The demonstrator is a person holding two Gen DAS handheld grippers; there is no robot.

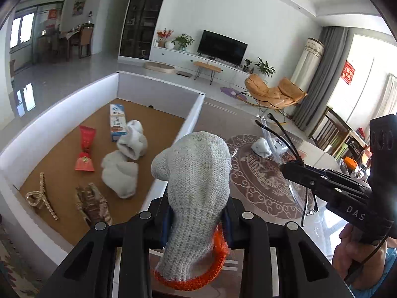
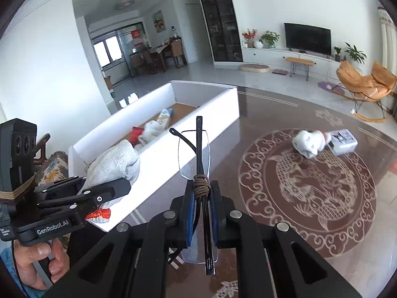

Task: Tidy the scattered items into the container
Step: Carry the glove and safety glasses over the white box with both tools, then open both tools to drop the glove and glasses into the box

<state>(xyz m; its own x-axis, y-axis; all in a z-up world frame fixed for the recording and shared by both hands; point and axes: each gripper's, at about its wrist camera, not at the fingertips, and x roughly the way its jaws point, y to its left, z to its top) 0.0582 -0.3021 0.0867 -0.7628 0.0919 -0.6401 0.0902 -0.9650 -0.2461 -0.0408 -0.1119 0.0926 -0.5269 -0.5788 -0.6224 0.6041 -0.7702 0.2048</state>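
Carrying a grey knit glove (image 1: pixel 196 173) clamped in my left gripper (image 1: pixel 198 213) and folded glasses (image 2: pixel 198 173) pinched in my right gripper (image 2: pixel 202 213) beside the white box (image 2: pixel 158 164), already part-filled; white sock (image 2: pixel 307 144) and small packet (image 2: pixel 343 141) remain on the table (image 2: pixel 322 236).

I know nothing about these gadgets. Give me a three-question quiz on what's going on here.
1. True or false: the left tool holds a knitted glove.
2. What does the right tool grip?
A. folded glasses
B. a red tube
C. a hair clip
3. Fill in: the white sock and small box not yet tidied lie on the ____, outside the white container.

Key: 1 true. 2 A, the glasses. 3 table.
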